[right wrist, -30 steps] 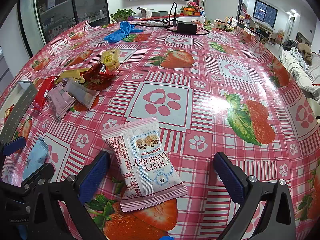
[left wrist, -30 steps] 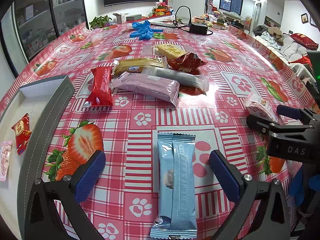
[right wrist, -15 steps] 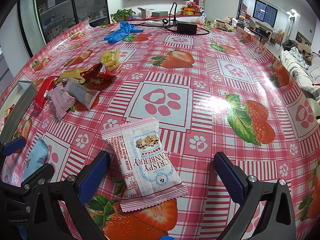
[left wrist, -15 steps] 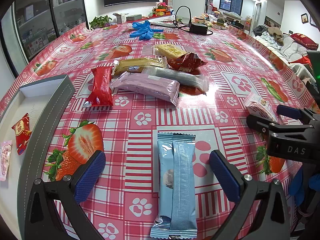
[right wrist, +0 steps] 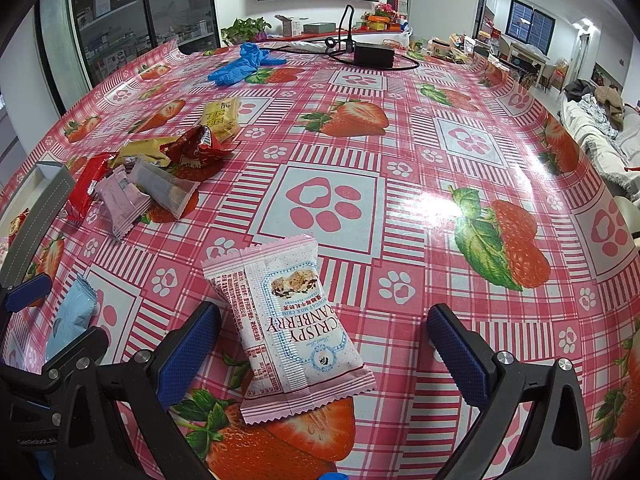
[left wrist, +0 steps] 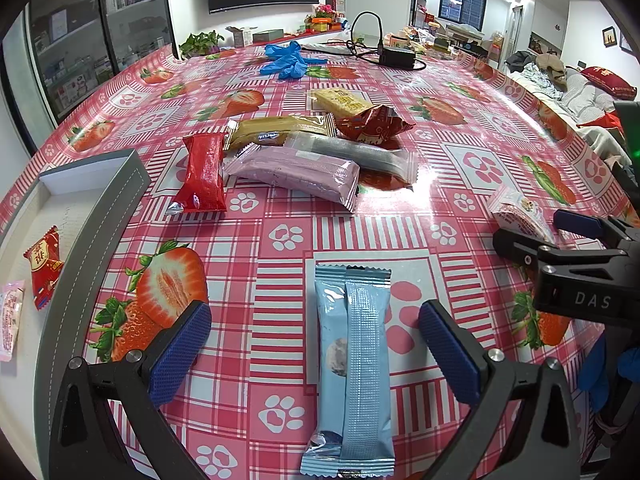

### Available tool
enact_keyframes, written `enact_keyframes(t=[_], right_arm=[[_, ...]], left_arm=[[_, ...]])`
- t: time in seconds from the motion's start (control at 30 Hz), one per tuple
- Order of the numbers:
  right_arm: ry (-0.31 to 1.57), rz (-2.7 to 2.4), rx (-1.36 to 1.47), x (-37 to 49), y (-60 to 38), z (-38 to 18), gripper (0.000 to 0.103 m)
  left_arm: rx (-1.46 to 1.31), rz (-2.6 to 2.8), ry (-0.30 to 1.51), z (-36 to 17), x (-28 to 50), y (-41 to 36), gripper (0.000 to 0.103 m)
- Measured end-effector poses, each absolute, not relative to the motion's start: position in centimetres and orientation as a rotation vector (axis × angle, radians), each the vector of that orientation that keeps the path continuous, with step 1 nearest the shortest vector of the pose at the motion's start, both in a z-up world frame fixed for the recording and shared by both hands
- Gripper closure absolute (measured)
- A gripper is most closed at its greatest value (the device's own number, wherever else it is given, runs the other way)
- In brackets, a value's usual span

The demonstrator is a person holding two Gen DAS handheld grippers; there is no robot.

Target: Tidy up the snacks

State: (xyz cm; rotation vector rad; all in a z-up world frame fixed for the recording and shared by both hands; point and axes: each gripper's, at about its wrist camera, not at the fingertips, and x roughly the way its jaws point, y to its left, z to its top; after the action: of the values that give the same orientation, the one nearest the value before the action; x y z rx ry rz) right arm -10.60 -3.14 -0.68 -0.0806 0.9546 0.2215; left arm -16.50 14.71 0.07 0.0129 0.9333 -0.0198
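Note:
A light blue snack bar (left wrist: 354, 364) lies lengthwise on the strawberry tablecloth between the fingers of my open left gripper (left wrist: 316, 354), touching neither. A pink and white cranberry crisp packet (right wrist: 290, 322) lies between the fingers of my open right gripper (right wrist: 324, 348), nearer the left pad. A pile of snacks sits further back: a red bar (left wrist: 202, 174), a pink bar (left wrist: 294, 170), a clear-wrapped bar (left wrist: 352, 154), a gold bar (left wrist: 280, 130), a crumpled red packet (left wrist: 372, 124) and a yellow one (left wrist: 342, 100). The grey tray (left wrist: 86, 248) at left holds a small red packet (left wrist: 44, 266) and a pink one (left wrist: 10, 320).
Blue gloves (left wrist: 286, 62) and a black power adapter with cable (left wrist: 394, 56) lie at the table's far end. The right gripper's body (left wrist: 576, 276) stands at the right in the left wrist view. A sofa (right wrist: 604, 140) is beyond the right edge.

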Motion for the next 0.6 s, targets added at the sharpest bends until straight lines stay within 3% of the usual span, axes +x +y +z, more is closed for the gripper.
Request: enact_keyframes(t=[0.4,0.5,0.53,0.57,0.6], right_arm=[[0.967,0.219,-0.082,-10.5,-3.1,-0.7,0.000],[1.026,0.218,-0.085,-9.5,-2.7,-0.5,0.002],[1.035,0.223,-0.093,-9.6,-2.6,-0.3,0.005],[1.036,0.230,-0.100,-9.5,-2.5,-0.1,0.014],[1.035,0.240,-0.106,-9.6,-2.5,0.1,0.030]], left_arm=[[-0.008,0.024,0.996,0.3,-16.2,14.7,0.000],[-0.008,0.016,1.035,0.5,-16.1,14.1,0.006],[-0.007,0.011,1.042,0.6,-16.2,14.0,0.011],[-0.003,0.005,1.046,0.8,-16.2,13.8,0.016],[0.001,0.000,1.042,1.1,-16.3,13.6,0.032]])
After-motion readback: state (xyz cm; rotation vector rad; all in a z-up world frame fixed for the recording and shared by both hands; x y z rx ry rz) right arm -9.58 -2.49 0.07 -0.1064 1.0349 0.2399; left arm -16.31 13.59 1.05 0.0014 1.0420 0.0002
